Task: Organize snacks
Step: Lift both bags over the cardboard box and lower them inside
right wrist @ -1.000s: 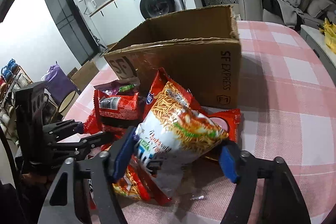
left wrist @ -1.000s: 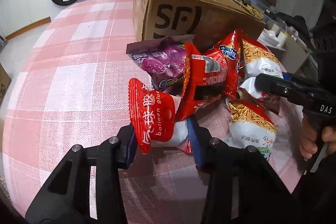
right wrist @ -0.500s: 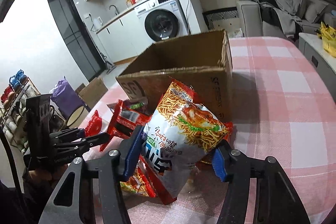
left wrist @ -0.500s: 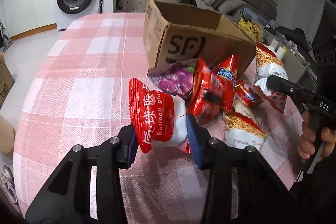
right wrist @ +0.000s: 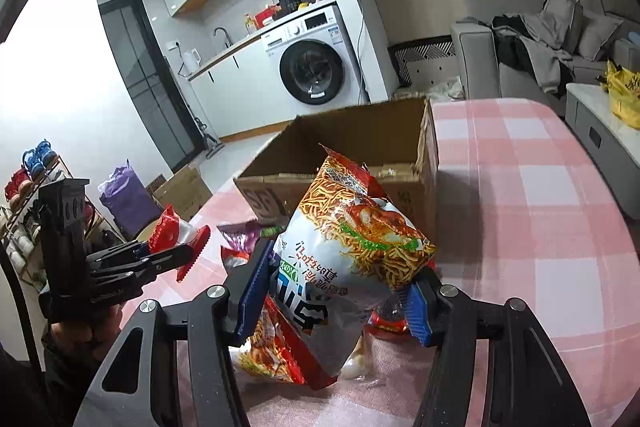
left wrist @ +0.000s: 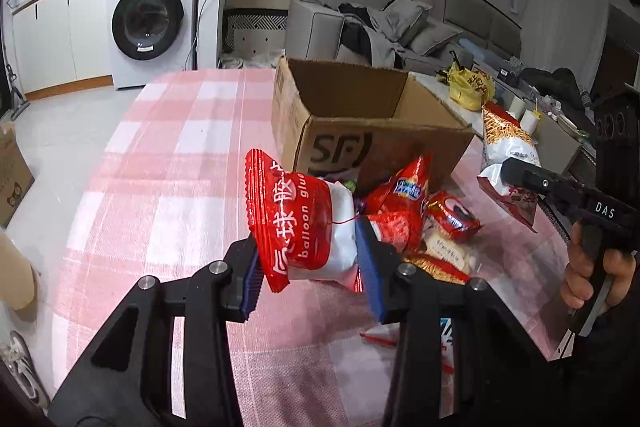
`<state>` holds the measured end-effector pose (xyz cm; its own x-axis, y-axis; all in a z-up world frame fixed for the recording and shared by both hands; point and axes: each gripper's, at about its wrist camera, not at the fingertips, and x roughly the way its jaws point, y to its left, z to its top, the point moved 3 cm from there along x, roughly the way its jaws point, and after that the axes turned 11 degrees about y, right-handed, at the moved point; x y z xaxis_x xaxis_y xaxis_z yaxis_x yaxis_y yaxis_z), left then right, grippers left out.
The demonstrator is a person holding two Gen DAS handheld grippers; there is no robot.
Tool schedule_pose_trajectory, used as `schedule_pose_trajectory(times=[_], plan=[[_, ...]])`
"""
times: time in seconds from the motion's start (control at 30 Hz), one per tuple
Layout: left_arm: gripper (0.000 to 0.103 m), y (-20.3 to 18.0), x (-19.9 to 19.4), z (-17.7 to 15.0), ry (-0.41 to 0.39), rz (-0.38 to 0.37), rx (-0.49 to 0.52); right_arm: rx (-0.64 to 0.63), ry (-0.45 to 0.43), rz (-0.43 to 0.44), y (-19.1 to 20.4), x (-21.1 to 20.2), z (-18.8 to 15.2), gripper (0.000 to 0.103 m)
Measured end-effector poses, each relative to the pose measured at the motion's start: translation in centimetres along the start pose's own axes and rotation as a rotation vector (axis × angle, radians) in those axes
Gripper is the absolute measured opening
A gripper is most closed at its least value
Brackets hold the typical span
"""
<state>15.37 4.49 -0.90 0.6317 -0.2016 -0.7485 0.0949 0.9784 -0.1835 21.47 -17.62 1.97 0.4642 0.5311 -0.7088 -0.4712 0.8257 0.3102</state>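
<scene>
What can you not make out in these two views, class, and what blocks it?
- Left wrist view: the cardboard box floor, hidden by its front wall.
- Left wrist view: the snack pile is partly covered by the balloon glue packet in the left tongs.
- Right wrist view: the noodle snack bag in the right tongs covers the packets beneath.

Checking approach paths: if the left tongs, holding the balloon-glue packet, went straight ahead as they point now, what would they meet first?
Probably the cardboard box: its printed front wall sits right behind the balloon-glue packet held in the left tongs. The packet might clear the rim; depth is unclear.
</scene>
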Motion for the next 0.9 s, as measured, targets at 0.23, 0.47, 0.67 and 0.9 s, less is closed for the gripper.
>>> schedule_pose_trajectory(times=[0.23,0.47,0.67,0.9], plan=[[0.038,-0.7,-1.5,2.5,-0.089,0.014,0.005,-0.007,-0.03,-0.009,0.0,-1.1,1.1,0.059],[0.038,-1.8,-2.7,5.0,-0.136,-0.016,0.02,-0.02,-0.041,-0.009,0.5,-1.7,2.0,0.059],[0.038,-2.9,-3.3,7.0,-0.177,-0.038,0.03,-0.023,-0.049,-0.006,0.8,-2.1,3.0,0.059],[0.038,-4.0,-3.0,9.5,-0.183,-0.055,0.047,-0.016,-0.051,-0.002,0.8,-1.6,5.0,0.059]])
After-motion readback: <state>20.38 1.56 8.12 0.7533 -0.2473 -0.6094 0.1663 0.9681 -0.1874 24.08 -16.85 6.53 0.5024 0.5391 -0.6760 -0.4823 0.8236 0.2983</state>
